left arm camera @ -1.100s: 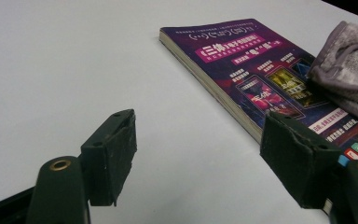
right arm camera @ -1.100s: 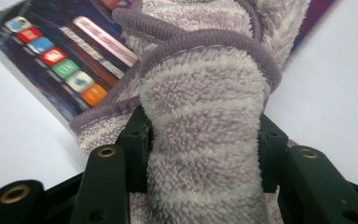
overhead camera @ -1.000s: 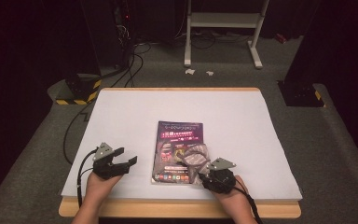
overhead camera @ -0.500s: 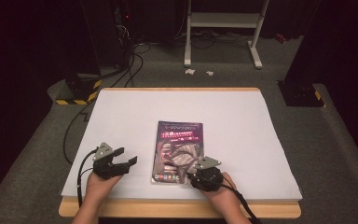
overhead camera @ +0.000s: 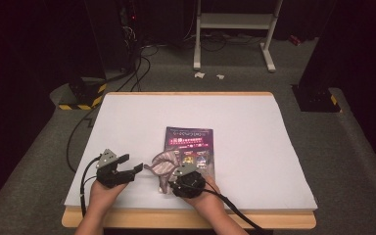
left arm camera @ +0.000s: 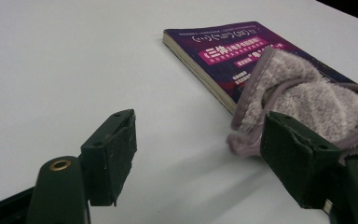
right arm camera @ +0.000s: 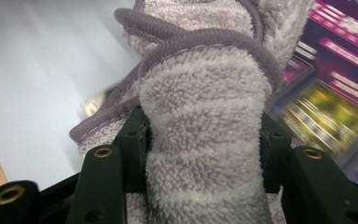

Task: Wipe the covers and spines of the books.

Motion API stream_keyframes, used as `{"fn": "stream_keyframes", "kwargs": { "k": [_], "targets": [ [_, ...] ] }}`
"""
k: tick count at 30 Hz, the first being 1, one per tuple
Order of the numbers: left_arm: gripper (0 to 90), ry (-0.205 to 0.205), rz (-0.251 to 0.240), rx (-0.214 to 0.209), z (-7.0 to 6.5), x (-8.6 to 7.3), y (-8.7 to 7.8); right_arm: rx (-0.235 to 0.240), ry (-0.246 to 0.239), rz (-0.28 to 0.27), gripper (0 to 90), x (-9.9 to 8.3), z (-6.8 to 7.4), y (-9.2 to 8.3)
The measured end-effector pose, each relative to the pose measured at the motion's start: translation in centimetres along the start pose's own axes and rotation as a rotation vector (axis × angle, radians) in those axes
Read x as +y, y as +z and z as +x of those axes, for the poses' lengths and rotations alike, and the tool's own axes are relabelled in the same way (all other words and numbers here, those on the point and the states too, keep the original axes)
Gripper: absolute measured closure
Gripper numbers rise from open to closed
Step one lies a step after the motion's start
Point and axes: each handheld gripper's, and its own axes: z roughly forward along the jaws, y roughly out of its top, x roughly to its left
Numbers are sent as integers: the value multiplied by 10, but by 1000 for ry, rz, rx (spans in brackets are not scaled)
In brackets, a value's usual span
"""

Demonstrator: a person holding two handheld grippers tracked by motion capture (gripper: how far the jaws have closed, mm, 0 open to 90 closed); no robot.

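Right gripper (right arm camera: 203,140) is clamped on the bunched-up towel (right arm camera: 205,154), book (overhead camera: 190,149) just beyond; left gripper (left arm camera: 200,149) sits open beside it.

Dark lab: cables (overhead camera: 127,73), equipment stand (overhead camera: 235,29)

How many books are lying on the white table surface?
1. The purple book lies near the middle of the table, its near end partly covered by the towel gripped in the right gripper.
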Motion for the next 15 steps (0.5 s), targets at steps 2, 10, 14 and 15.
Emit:
{"fn": "stream_keyframes", "kwargs": {
  "k": [2,10,14,15],
  "targets": [
    [274,-4,-10,5,0,0,-1,1,-11,6,499,5,4,4],
    [273,-9,-17,7,1,0,-3,6,-10,10,501,8,2,7],
    [272,-3,-19,-11,0,0,-2,-22,7,9,506,6,-10,6],
    [272,-1,-15,-13,-1,0,-1,-26,10,10,506,5,-13,5]
  ]
}}
